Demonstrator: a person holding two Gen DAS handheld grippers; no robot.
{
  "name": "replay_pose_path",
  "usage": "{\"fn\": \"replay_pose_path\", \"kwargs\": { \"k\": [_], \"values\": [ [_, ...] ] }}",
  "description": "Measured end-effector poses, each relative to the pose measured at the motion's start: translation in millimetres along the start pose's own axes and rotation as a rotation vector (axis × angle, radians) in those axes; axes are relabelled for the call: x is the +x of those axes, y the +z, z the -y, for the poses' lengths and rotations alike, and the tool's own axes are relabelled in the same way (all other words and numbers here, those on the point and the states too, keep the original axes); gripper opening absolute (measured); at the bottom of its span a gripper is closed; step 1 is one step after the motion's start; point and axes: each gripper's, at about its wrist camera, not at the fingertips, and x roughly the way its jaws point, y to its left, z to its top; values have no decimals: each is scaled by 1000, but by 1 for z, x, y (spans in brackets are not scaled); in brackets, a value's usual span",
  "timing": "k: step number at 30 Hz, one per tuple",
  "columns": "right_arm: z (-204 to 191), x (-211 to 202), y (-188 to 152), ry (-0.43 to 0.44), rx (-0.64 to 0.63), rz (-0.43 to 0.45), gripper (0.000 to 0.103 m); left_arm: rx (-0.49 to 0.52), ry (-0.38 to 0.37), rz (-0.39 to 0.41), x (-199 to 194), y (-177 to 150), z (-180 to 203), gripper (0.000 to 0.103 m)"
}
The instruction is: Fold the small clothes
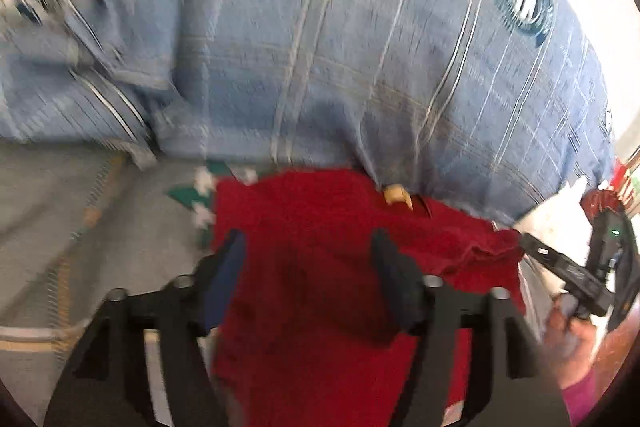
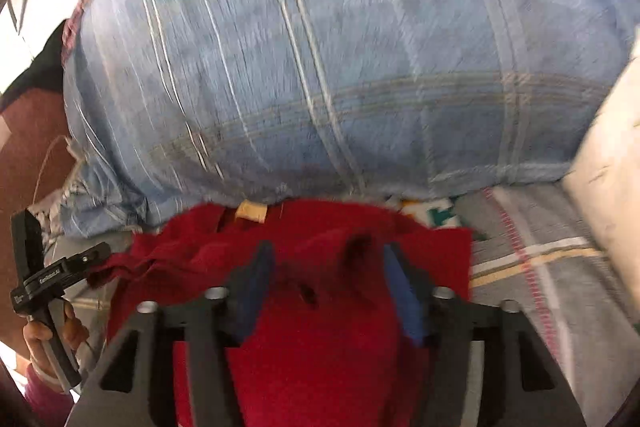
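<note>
We note: both views motion-blurred; red garment (image 1: 320, 267) lower part hidden behind gripper frames; blue pillow (image 2: 340, 67) print unreadable.

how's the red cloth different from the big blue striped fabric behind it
The red cloth is plain, small and lies low under both open hand-held grippers, left and right. The blue fabric carries pale stripes and a round dark-ringed emblem, is far larger, and bulges up behind. The red cloth shows a tan tag at its far edge; no tag shows on the blue fabric. Both are soft textiles.

Grey checked bedcover (image 2: 540, 259), red garment (image 1: 320, 267) spread on it, blue striped pillow (image 1: 340, 47) behind.
</note>
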Motion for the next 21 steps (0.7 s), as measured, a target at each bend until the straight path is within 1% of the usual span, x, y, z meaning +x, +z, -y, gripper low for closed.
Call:
{"fn": "replay_pose_path", "kwargs": {
  "k": [2, 4, 5, 6, 7, 9, 11, 14, 15, 17, 18, 19, 21],
  "values": [
    [-7, -15, -3, 12, -39, 28, 56, 42, 25, 29, -12, -2, 4, 70],
    [-23, -14, -9, 16, -117, 10, 39, 70, 39, 36, -13, -5, 8, 71],
    [-31, -11, -12, 18, -153, 0, 37, 87, 42, 40, -12, -8, 11, 71],
    [-39, -4, -14, 17, -185, -11, 37, 105, 55, 35, -8, -12, 15, 71],
    [-45, 3, -15, 8, -202, -21, 37, 128, 83, 18, 1, -14, 19, 71],
    [-51, 26, -12, -37, -216, -45, 37, 150, 140, -10, 18, -15, 23, 71],
    [-49, 46, -5, -89, -201, -56, 37, 150, 187, -35, 38, -13, 23, 71],
    [-33, 79, 10, -216, -158, -62, 38, 126, 252, -77, 63, -9, 12, 71],
    [-24, 90, 13, -235, -125, -83, 38, 109, 251, -85, 68, -9, 8, 71],
    [-8, 109, 14, -242, -78, -125, 39, 74, 240, -87, 76, -7, -1, 73],
    [-6, 115, 13, -252, -85, -126, 39, 61, 238, -83, 79, -7, -4, 75],
    [-8, 115, 13, -262, -101, -115, 40, 55, 237, -81, 80, -7, -6, 75],
    [-14, 112, 13, -273, -124, -120, 39, 45, 230, -80, 82, -7, -10, 76]
  ]
}}
